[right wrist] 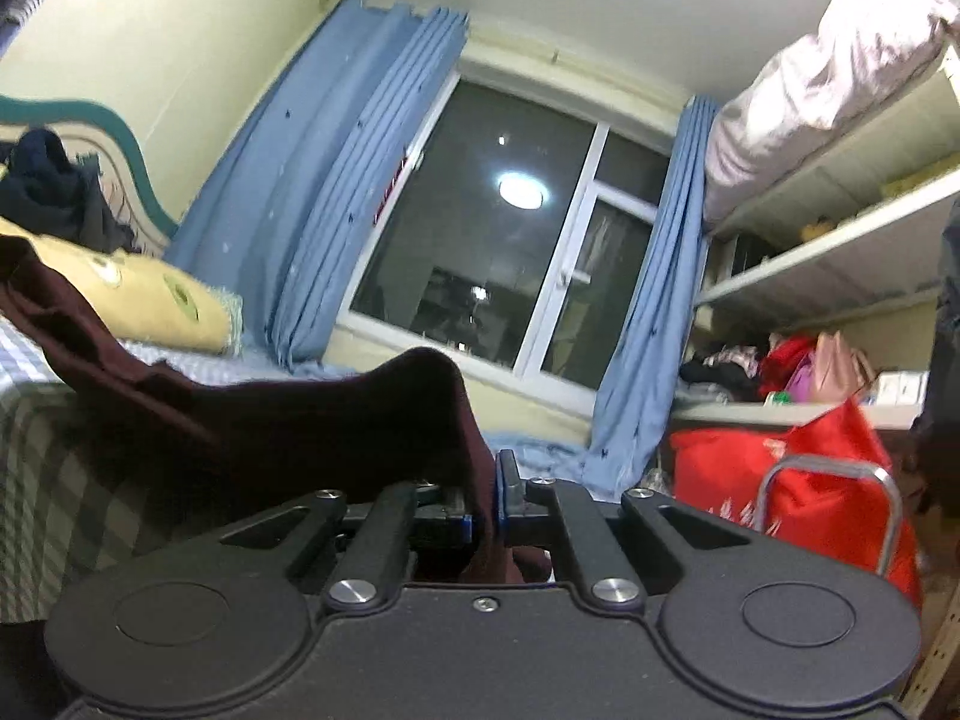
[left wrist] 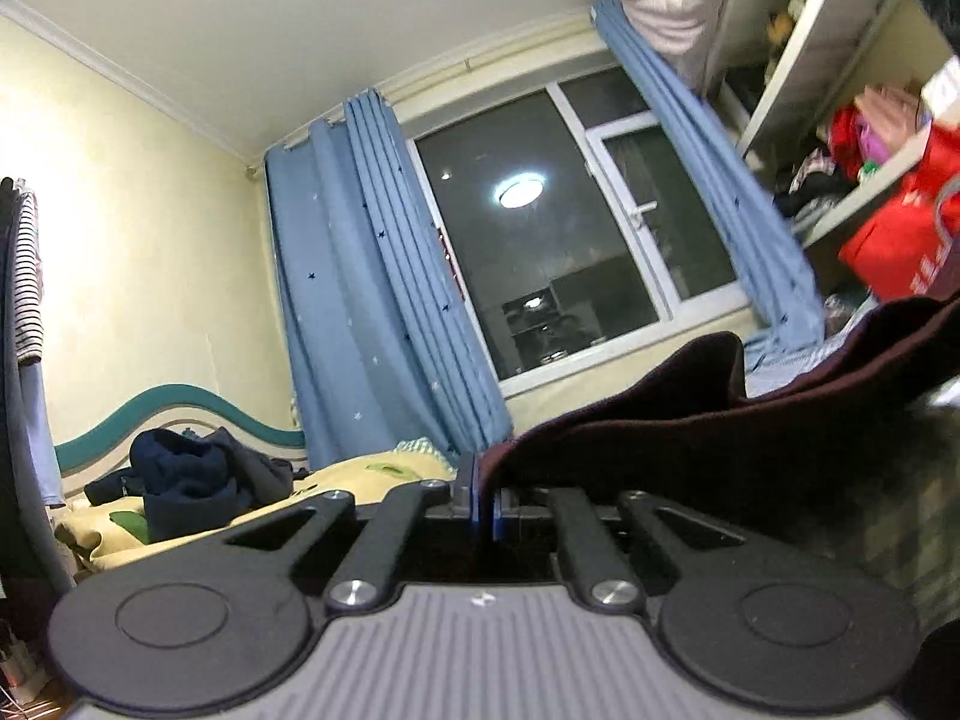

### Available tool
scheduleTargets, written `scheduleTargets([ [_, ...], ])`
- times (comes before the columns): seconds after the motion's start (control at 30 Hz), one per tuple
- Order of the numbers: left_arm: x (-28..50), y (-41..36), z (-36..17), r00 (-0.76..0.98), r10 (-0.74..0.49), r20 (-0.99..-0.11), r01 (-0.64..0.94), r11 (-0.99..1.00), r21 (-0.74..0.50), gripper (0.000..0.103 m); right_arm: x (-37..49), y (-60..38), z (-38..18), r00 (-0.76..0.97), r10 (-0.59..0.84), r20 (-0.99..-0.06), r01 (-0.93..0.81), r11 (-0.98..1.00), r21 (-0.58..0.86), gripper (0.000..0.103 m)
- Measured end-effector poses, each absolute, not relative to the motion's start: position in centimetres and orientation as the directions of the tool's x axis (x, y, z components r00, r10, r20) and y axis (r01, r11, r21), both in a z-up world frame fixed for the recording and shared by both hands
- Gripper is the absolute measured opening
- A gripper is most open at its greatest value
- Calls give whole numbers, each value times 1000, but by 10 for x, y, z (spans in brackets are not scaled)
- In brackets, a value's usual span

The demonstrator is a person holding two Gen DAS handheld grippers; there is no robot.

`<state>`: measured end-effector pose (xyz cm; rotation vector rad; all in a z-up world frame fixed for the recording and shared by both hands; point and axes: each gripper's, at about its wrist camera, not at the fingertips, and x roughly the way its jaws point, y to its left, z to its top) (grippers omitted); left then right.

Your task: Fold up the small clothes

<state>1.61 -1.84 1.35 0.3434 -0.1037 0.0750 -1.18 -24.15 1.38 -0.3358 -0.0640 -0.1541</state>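
A dark maroon garment [left wrist: 690,414] hangs stretched between my two grippers above the bed. In the left wrist view my left gripper [left wrist: 485,483] is shut on one edge of it, and the cloth runs off to the right. In the right wrist view my right gripper [right wrist: 489,492] is shut on another edge of the maroon garment [right wrist: 312,414], which drapes away to the left over the bed. Both grippers point roughly level toward the window.
A bed with a checked cover [right wrist: 54,480], a yellow pillow [right wrist: 150,294] and a heap of dark blue clothes [left wrist: 192,474] lies at the left. Blue curtains [left wrist: 360,300] frame a dark window [right wrist: 498,252]. Shelves [right wrist: 828,252] and a red bag [right wrist: 810,480] stand at the right.
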Motion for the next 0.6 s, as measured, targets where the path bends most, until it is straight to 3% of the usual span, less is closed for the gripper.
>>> scheduleTargets([
  [0.17, -10, -10, 45, 994, -7, 113, -29, 950, 310, 3, -40, -249, 26, 984, -123, 126, 165, 896, -412, 6],
  [0.4, 42, -18, 91, 986, -31, 161, -28, 936, 350, 3, 16, -264, 58, 975, -121, 185, 191, 884, -428, 7],
  [0.5, 95, -19, 111, 990, -79, 114, 25, 907, 419, 3, 70, -266, 74, 979, -129, 161, 192, 849, -493, 7],
  [0.6, 157, -20, 126, 993, -113, 42, 79, 871, 486, 3, 137, -277, 87, 993, -94, 66, 115, 859, -498, 7],
])
